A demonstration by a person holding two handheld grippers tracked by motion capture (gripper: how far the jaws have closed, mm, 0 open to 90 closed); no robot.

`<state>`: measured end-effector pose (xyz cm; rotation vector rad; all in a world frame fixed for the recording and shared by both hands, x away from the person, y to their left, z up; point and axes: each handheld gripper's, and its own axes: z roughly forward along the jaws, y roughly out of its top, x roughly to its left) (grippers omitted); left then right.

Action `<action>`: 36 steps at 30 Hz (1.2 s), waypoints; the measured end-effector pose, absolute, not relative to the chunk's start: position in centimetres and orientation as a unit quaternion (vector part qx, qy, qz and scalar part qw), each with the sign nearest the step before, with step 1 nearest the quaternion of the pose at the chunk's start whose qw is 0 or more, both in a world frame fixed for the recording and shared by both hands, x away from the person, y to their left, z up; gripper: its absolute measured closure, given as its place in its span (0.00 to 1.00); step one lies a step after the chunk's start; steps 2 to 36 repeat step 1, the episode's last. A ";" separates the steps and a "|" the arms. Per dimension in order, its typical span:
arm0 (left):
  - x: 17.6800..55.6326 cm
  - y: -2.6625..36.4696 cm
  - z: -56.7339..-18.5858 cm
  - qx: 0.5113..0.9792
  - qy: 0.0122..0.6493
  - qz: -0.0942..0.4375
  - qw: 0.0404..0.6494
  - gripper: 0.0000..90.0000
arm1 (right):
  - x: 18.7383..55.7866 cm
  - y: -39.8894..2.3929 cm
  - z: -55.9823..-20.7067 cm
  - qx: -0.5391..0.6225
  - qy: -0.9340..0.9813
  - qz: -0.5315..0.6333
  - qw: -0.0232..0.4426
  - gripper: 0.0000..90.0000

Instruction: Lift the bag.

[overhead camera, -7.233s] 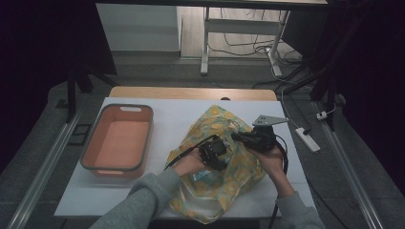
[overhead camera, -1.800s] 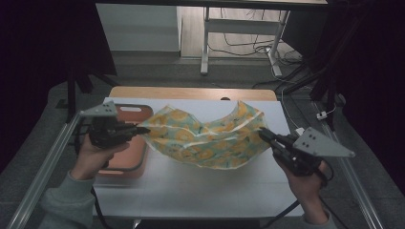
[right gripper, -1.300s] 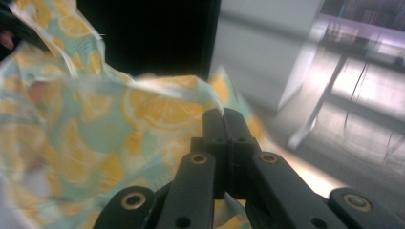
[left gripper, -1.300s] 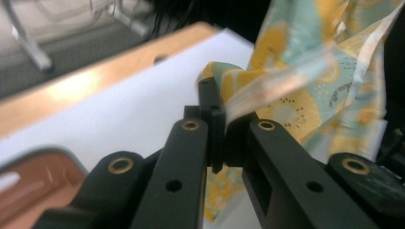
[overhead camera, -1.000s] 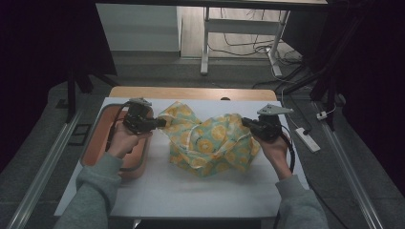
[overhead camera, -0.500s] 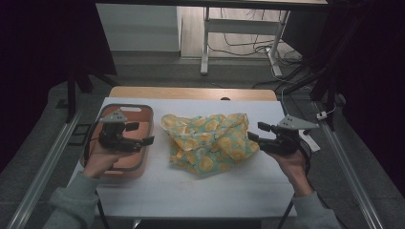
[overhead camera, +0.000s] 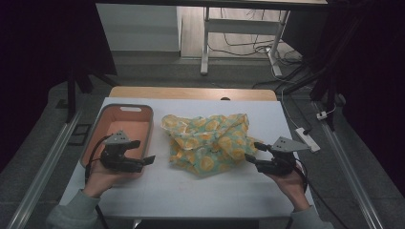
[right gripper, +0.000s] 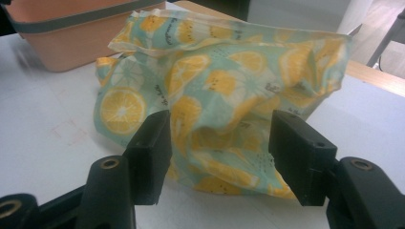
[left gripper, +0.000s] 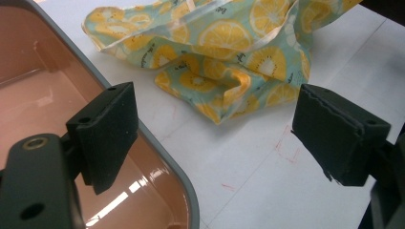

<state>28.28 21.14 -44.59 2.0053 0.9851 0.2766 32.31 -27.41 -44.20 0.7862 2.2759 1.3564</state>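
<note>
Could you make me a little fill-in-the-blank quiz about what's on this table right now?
1. The cloth is printed with slices of ____.
2. The pink tray lies to the ____ of the cloth in the high view.
3. The jaws of the left tool stand ____, with nothing between them.
4. The cloth lies crumpled on the white ____.

Missing words: lemon; left; open; table

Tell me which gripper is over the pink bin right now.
The left gripper: it hangs above the pink bin's near right corner, jaws open. The right gripper is beside the lemon-print cloth instead.
</note>
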 end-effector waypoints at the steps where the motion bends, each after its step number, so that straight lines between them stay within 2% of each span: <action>1: 28.3 21.1 -44.6 0.804 0.395 0.111 0.431 0.18 | 32.3 -27.4 -44.2 0.279 0.809 0.482 0.188 0.45; 36: 28.3 21.1 -44.6 0.804 0.395 0.111 0.431 0.18 | 32.3 -27.4 -44.2 0.279 0.809 0.482 0.188 0.45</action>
